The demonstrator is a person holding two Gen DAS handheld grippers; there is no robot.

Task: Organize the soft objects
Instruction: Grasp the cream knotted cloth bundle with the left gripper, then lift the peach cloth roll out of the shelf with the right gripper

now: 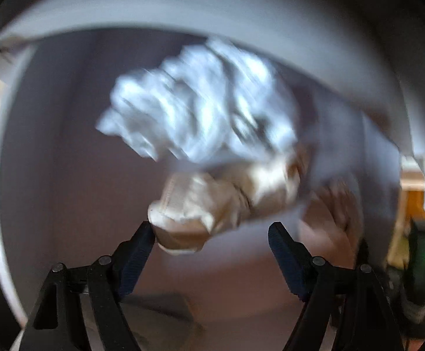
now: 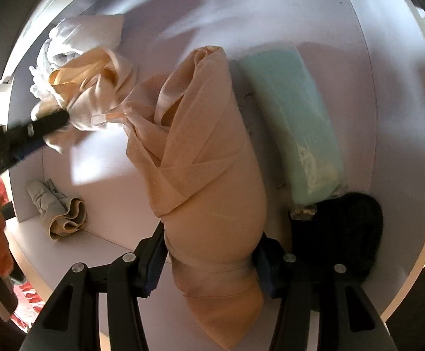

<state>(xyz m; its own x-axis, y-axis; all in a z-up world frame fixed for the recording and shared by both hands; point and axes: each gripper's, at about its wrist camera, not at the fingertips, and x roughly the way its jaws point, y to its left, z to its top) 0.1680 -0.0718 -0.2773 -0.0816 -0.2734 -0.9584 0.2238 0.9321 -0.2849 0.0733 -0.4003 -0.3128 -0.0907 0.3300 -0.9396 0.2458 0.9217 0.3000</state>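
Nearest you, your right gripper [image 2: 209,251] is clamped on the peach fabric roll [image 2: 206,158], which stands in the white compartment [image 2: 388,93] beside a mint-green folded piece [image 2: 297,122] on its right. Farther left, your left gripper [image 1: 212,234] stands wide with one finger [image 1: 142,234] touching the cream satin bundle [image 1: 209,204], gripping nothing; a crumpled white cloth [image 1: 200,102] lies beyond.

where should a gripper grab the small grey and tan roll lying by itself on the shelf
Grip the grey and tan roll across its narrow grey middle, coming down from above. It lies flat on the white shelf, apart from the other fabrics, with room on both long sides for fingers. Its flared tan end looks loose and would likely unroll if pinched.
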